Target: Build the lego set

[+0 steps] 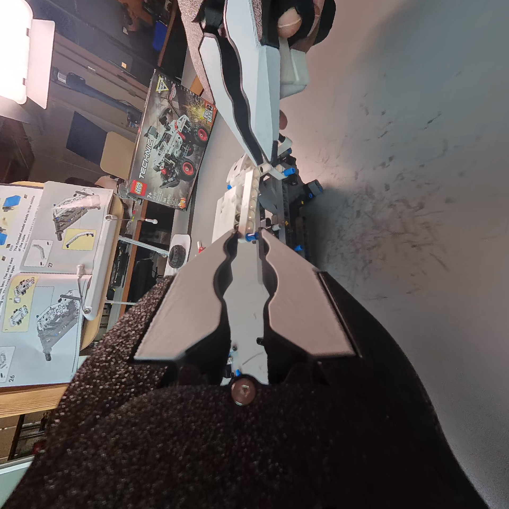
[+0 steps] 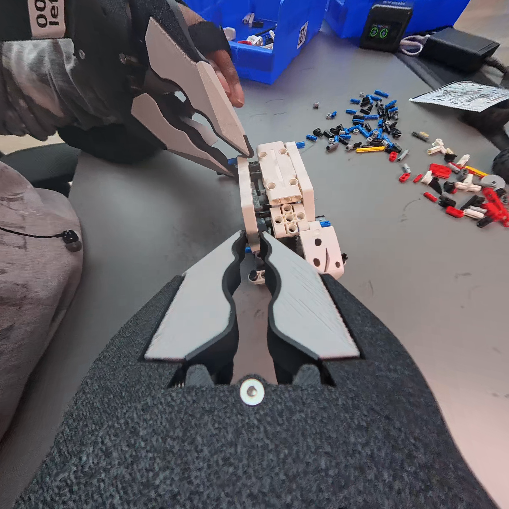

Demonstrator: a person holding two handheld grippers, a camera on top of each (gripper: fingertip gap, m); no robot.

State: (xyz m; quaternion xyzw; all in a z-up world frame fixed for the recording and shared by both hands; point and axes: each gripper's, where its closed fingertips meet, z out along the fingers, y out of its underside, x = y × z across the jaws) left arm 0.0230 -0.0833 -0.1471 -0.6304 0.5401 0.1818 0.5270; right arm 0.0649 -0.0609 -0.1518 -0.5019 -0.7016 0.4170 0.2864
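The part-built white and grey Lego truck body [image 2: 286, 192] lies on the grey table [image 2: 137, 220]. A long white beam [image 2: 246, 198] runs along its left side. My right gripper [image 2: 252, 235] is shut on the beam's near end. My left gripper [image 2: 241, 164] reaches in from the upper left and is shut on the beam's far end. In the left wrist view the same beam [image 1: 252, 198] spans from my left gripper [image 1: 248, 232] to my right gripper [image 1: 268, 165], with the model's grey frame [image 1: 286, 206] beside it. A blue pin sticks out at the beam's end.
Loose blue, black and grey pins [image 2: 369, 126] and red and white parts [image 2: 468, 187] lie right of the model. Blue bins [image 2: 261, 41], a small screen device [image 2: 385, 27] and a paper sheet [image 2: 462, 96] stand behind. The set box [image 1: 170, 148], instruction booklet [image 1: 46, 275] and a wheel [image 1: 177, 256] are beyond. Across from one pair of fingers to the other is roughly 6 cm.
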